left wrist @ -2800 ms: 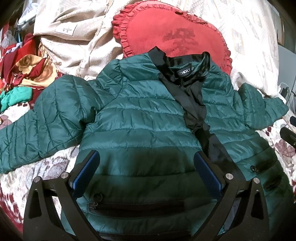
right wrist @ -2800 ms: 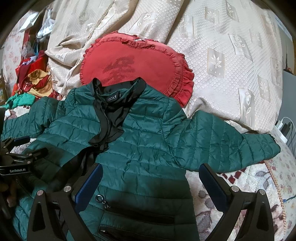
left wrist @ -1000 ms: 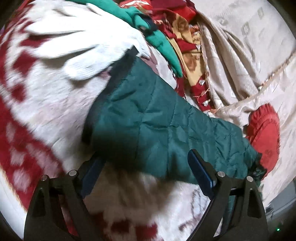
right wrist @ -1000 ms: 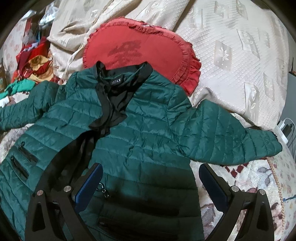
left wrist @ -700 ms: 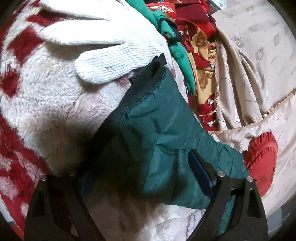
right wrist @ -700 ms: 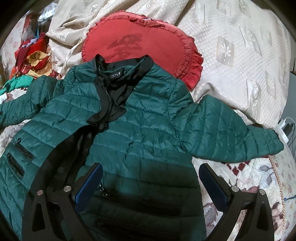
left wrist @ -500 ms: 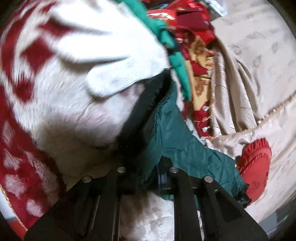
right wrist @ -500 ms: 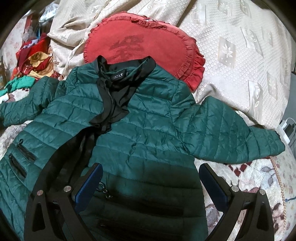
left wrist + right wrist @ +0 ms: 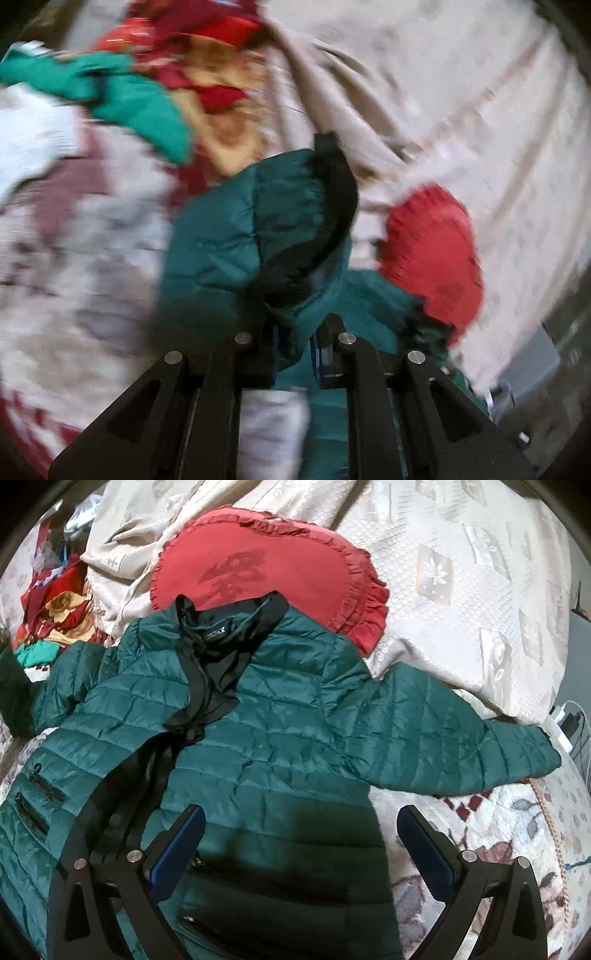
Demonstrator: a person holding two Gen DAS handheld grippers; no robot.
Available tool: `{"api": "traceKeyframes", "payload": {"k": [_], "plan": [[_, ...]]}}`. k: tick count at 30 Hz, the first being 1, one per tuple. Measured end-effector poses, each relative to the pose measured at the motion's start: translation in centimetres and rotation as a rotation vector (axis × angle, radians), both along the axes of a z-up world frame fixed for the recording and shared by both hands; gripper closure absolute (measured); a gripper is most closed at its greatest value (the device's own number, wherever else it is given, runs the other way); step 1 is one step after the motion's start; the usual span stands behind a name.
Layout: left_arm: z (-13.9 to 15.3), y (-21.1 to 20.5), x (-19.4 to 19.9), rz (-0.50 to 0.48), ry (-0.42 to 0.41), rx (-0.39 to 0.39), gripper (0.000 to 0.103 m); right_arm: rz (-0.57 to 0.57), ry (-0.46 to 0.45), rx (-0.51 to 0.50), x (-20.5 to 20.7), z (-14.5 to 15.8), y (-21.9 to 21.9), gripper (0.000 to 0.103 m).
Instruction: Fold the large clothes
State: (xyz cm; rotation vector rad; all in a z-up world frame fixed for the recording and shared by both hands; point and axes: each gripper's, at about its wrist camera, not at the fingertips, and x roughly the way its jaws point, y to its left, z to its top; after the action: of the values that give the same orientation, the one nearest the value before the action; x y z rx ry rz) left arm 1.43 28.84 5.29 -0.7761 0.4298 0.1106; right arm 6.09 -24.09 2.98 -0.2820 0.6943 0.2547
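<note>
Sleeve [image 9: 236,236] cuff sits pinched tight in my left hand-held gripper [image 9: 295,354]; slippery puffy cloth could slide out. My right hand-held gripper [image 9: 299,843] hangs wide open, holding nothing.

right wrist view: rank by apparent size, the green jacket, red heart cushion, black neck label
1. green jacket, fills most of the frame, though it lies nearest the camera.
2. red heart cushion, partly hidden under the jacket's collar.
3. black neck label, a small tag inside the collar.

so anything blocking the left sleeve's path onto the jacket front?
Nothing visible. The left gripper is clamped on the green quilted sleeve cuff; the green puffer jacket's front lies bare. The open right gripper hovers over its hem, possibly crowding the fold.
</note>
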Motion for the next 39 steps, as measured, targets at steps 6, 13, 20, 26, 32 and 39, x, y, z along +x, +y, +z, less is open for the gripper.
{"api": "traceKeyframes", "payload": {"k": [6,13,20,26,32,39], "plan": [[2.4,-9.9,6.1,-0.198,-0.021,0.043,0.091,-0.03,0.01,0.008,-0.3,0.2,-2.3,0.0],[0.9,-18.4,10.8,-0.348,-0.015,-0.015,0.091,-0.066,0.036,0.004,-0.4,-1.0,-5.4,0.0],[-1.3,-25.7,13.4,-0.518,0.009,-0.041,0.091,-0.104,0.056,0.035,0.1,-1.0,-7.4,0.0],[-4.2,-29.0,15.9,-0.588,0.061,-0.074,0.091,-0.131,0.107,0.048,1.1,-1.7,-7.9,0.0],[-6.1,-29.7,16.5,-0.595,0.16,-0.073,0.052,-0.152,0.132,0.027,2.0,-2.6,-8.0,0.0],[-4.4,-26.0,13.3,-0.582,0.161,-0.058,0.045,-0.146,0.116,0.106,3.6,-1.0,-6.4,0.0]]}}
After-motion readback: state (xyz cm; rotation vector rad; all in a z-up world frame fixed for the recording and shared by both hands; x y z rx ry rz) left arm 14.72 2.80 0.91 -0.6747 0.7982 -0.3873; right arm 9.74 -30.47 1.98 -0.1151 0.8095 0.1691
